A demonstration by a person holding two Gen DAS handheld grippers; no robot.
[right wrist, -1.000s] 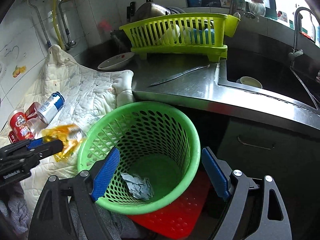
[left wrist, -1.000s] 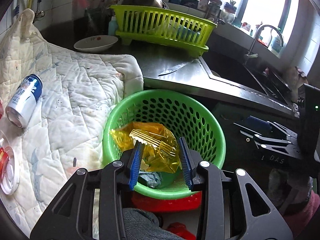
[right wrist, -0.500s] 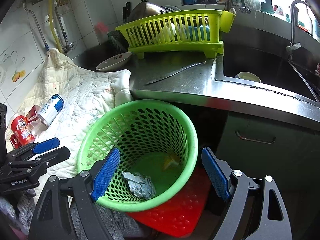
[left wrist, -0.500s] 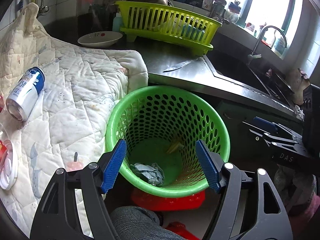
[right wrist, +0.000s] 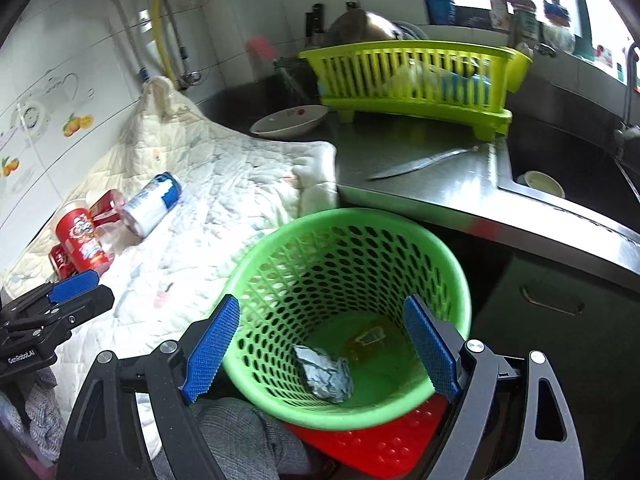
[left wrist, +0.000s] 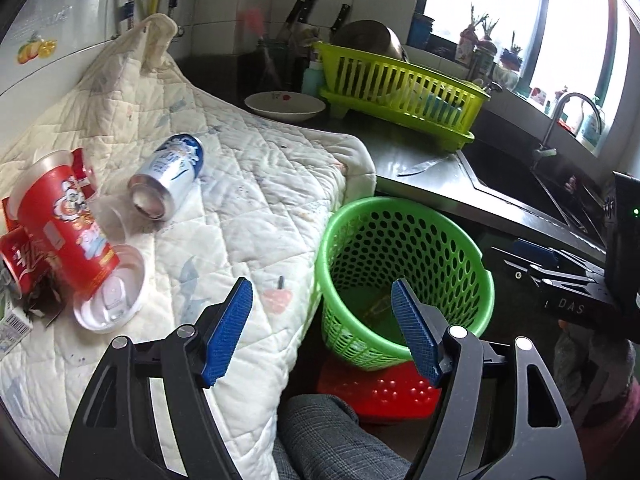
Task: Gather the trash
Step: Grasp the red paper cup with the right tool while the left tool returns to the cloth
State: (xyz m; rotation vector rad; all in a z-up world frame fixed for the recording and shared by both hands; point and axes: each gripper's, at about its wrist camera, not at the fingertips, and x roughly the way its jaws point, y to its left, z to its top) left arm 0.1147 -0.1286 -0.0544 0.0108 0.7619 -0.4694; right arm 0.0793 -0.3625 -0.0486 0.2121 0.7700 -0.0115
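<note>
— Green plastic, that waste basket (right wrist: 348,312), all holes. It stood on a red mat (right wrist: 380,444) on the floor, hard against the steel counter (right wrist: 432,188).

— And in it?

— A crumpled grey paper wad (right wrist: 324,372) lay at the bottom, a yellowish wrapper (right wrist: 366,338) just beside it.

— What of the tongs?

— Both released, gripping nothing. The right gripper (right wrist: 320,352) hung over the basket's mouth, blue pads spread to either side. The left gripper (left wrist: 322,332) was spread too, its jaws having just widened, one pad over the quilted cloth (left wrist: 240,208), the other over the basket rim.

— Any trash left outside?

— Yes, on the cloth. A blue-and-silver can (left wrist: 168,176) lay on its side, near a red tub (left wrist: 64,224) and a clear lid (left wrist: 110,300).

— Further off?

— A knife (right wrist: 420,164) lay flat on the counter, a white bowl (right wrist: 290,120) beside a lime dish rack (right wrist: 416,84), and the sink (right wrist: 568,176) to the right with a small cup in it.
</note>
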